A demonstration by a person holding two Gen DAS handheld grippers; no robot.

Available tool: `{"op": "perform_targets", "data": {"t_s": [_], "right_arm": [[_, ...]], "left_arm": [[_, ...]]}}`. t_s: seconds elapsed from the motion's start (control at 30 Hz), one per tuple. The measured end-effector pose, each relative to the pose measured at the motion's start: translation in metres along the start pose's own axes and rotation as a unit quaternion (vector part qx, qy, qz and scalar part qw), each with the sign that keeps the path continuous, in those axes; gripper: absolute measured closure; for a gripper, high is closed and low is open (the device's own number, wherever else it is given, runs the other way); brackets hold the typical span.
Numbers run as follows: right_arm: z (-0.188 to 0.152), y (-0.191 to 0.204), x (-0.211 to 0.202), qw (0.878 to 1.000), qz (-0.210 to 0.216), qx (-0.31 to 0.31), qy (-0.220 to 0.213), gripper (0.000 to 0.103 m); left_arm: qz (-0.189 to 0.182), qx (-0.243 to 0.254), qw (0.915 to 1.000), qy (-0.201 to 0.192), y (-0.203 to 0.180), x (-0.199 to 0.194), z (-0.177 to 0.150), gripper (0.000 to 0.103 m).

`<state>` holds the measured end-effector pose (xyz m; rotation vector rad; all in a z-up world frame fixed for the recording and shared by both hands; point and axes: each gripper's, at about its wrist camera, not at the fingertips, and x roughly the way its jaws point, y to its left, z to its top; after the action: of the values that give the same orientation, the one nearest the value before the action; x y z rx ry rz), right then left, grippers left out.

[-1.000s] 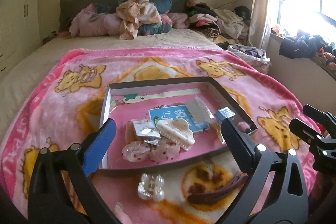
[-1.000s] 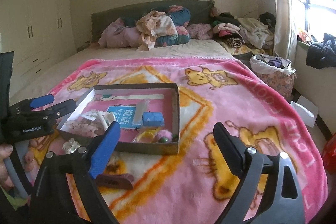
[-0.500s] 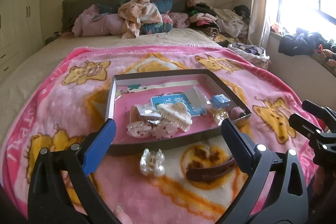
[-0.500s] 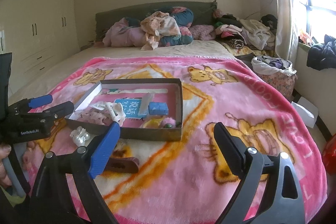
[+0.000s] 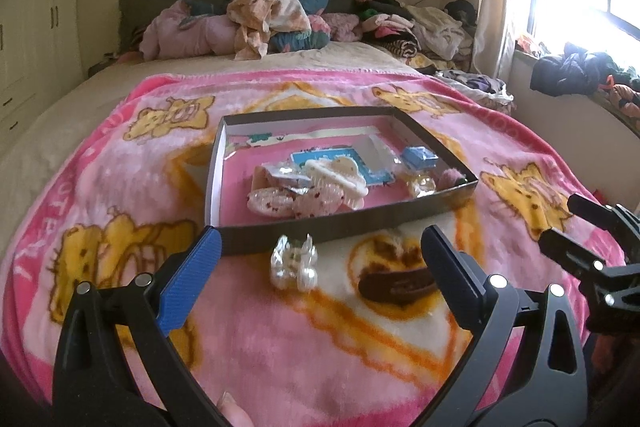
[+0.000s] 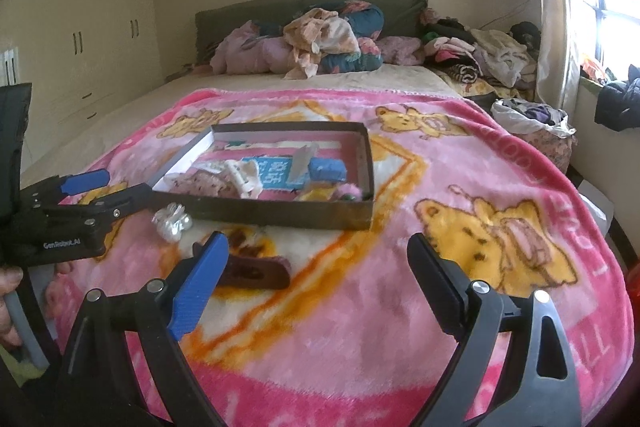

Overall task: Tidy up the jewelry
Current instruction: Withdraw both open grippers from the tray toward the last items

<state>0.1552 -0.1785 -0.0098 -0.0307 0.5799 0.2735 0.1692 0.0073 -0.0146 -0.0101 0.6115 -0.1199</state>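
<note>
Both claws gape empty. The clear hair clip (image 5: 293,262) near the box (image 5: 340,223) looks light, hard, probably slippery; pinch its middle.

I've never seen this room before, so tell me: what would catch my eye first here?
The bright pink fleece blanket with yellow cartoon bears covering the bed. At its centre sits a shallow dark cardboard box holding hair clips and small packets. Just in front of the box, on the blanket, lie a clear pearly claw clip and a long brown barrette.
</note>
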Motion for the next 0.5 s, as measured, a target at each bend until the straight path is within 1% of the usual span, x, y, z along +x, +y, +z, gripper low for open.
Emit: {"op": "perform_targets", "data": {"t_s": [0.37, 0.5], "right_arm": [[-0.018, 0.027, 0.013, 0.999, 0.028, -0.04, 0.024, 0.015], [-0.023, 0.034, 0.026, 0.997, 0.036, -0.053, 0.038, 0.015]], "left_arm": [[0.021, -0.012, 0.9996, 0.011, 0.017, -0.003, -0.013, 0.012], [0.03, -0.014, 0.9991, 0.027, 0.023, 0.006, -0.021, 0.012]]}}
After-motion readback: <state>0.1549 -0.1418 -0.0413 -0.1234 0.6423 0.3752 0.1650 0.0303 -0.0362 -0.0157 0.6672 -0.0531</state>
